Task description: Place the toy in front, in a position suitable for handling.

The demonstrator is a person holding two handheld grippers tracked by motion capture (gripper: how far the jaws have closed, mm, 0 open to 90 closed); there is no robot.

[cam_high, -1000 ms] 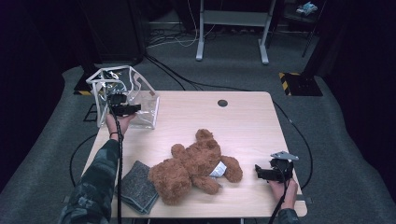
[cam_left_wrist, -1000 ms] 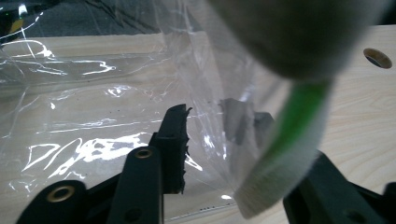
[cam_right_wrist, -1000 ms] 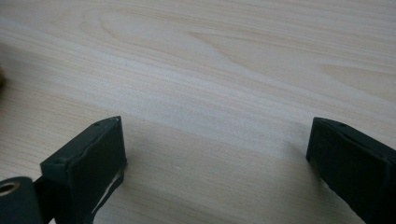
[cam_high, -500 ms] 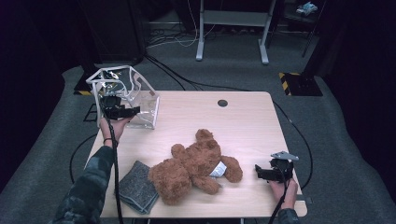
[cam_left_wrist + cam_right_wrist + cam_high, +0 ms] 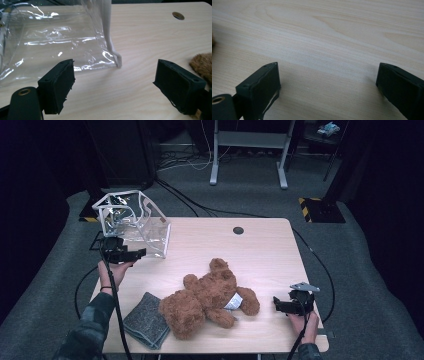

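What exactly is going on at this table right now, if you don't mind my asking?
A person holds a gripper in each hand. The left gripper is open, its jaws wide apart, just in front of the clear plastic bag at the table's far left corner. The right gripper rests open on the wooden table near the teddy bear, which lies untouched beside a folded grey cloth.

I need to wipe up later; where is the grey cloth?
In the high view the grey cloth lies at the table's near left edge, touching the teddy bear.
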